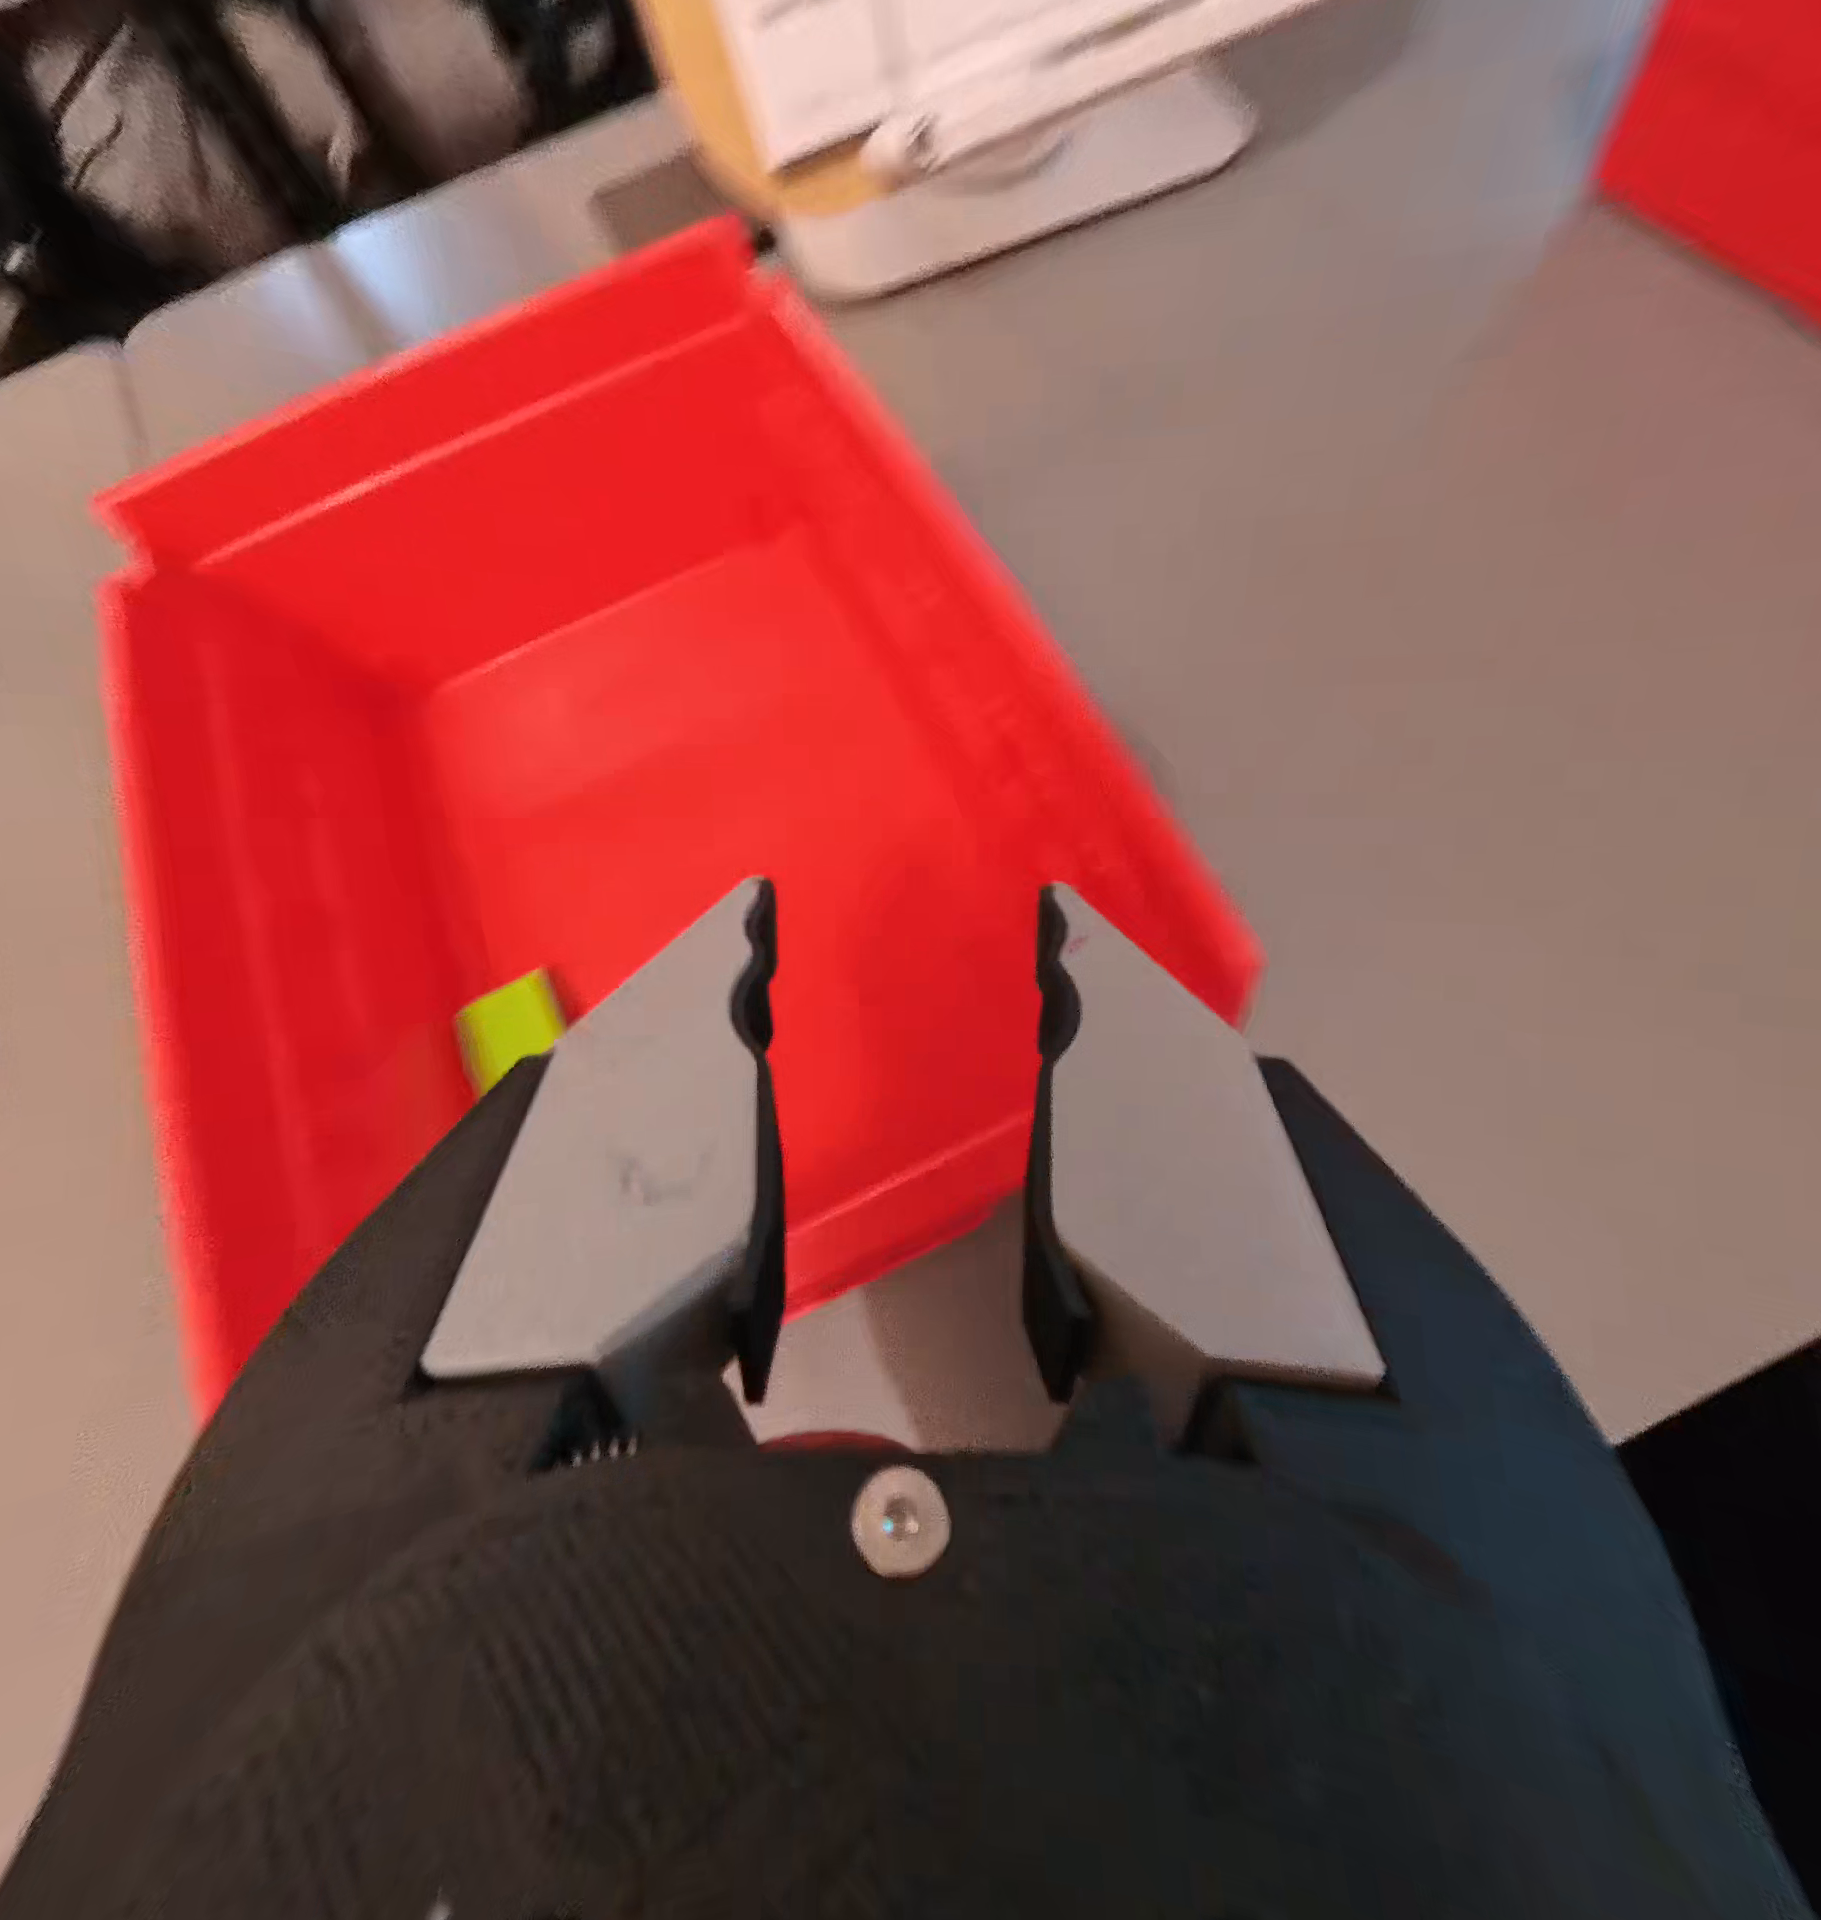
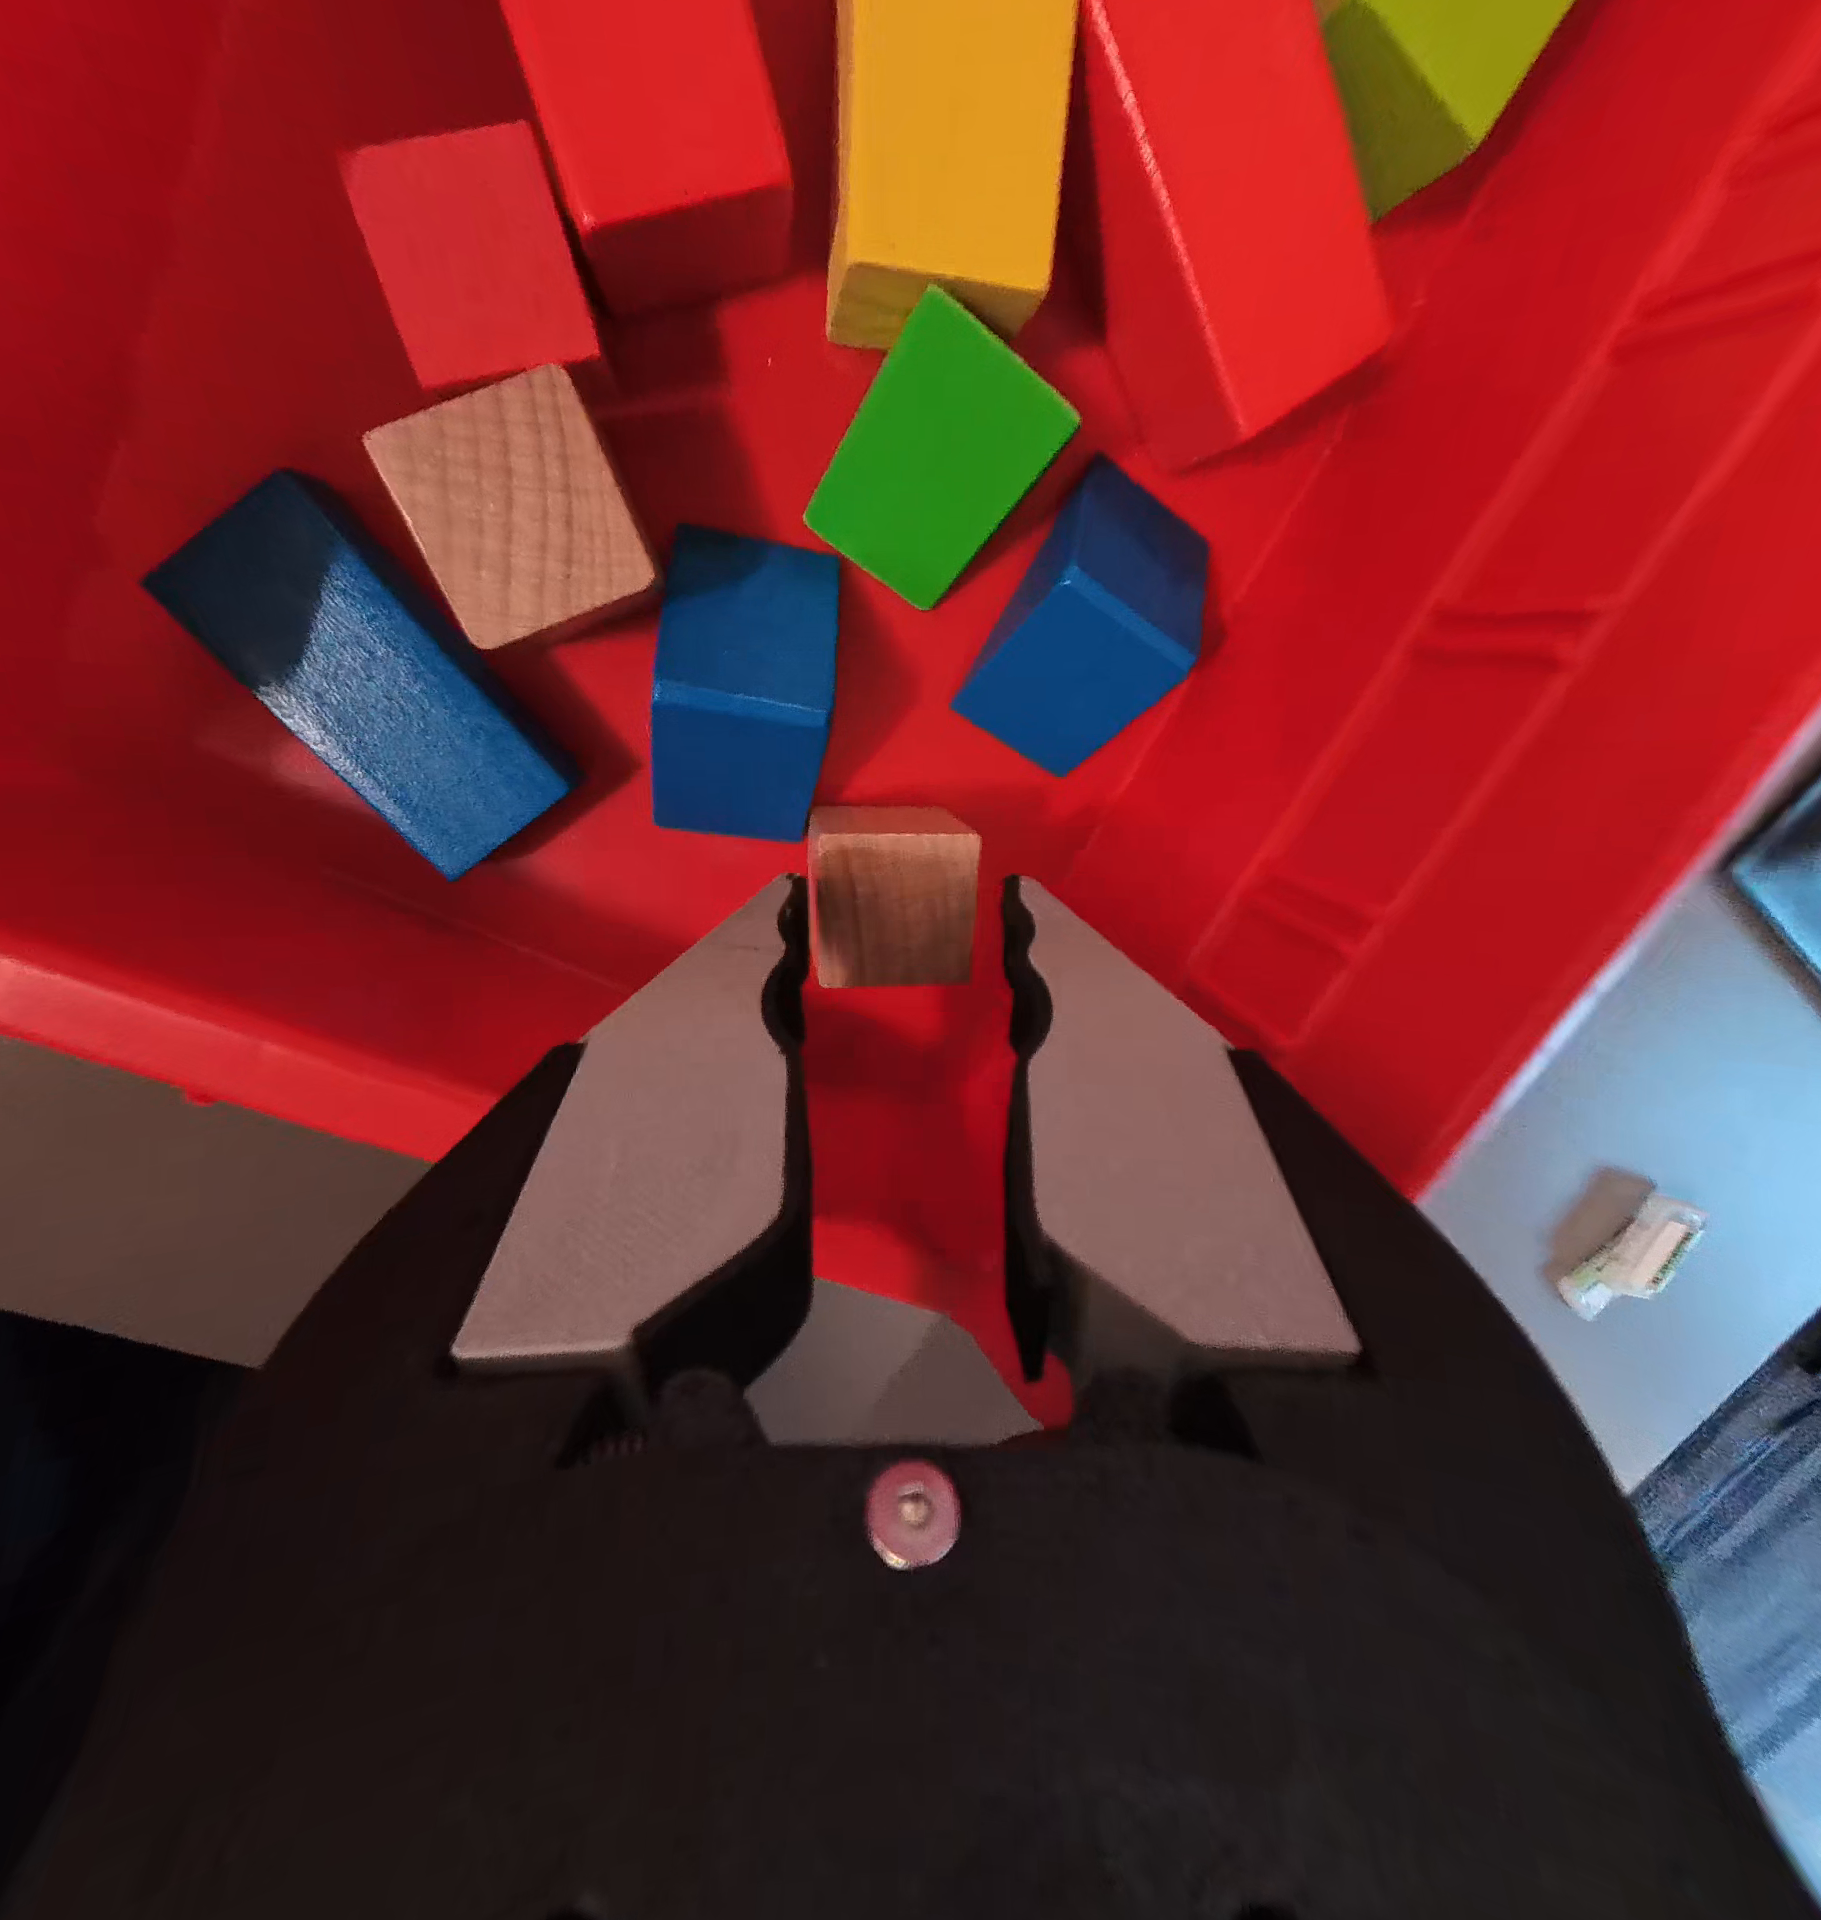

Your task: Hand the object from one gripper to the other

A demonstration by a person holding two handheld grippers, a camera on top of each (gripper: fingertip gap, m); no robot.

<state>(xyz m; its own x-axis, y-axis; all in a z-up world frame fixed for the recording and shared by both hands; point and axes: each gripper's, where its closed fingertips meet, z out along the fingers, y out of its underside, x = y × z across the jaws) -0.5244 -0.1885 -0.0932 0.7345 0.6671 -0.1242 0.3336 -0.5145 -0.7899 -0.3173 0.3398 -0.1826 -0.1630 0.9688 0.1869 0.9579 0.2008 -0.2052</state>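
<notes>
In the right wrist view my right gripper hangs over a red bin that holds several coloured wooden blocks. A small plain wooden cube stands between its fingertips. The left pad lies close against the cube, but a clear gap shows between the cube and the right pad, so the pads do not press on it. In the left wrist view my left gripper is open and empty above another red bin. A yellow-green block lies in that bin beside the left finger. This view is motion-blurred.
Near the cube in the right bin lie a blue block, a green block, another blue block and a plain wooden block. Both bins stand on a grey table. A white stand base is behind the left bin. Spacing between my two grippers at the tips: around 60 cm.
</notes>
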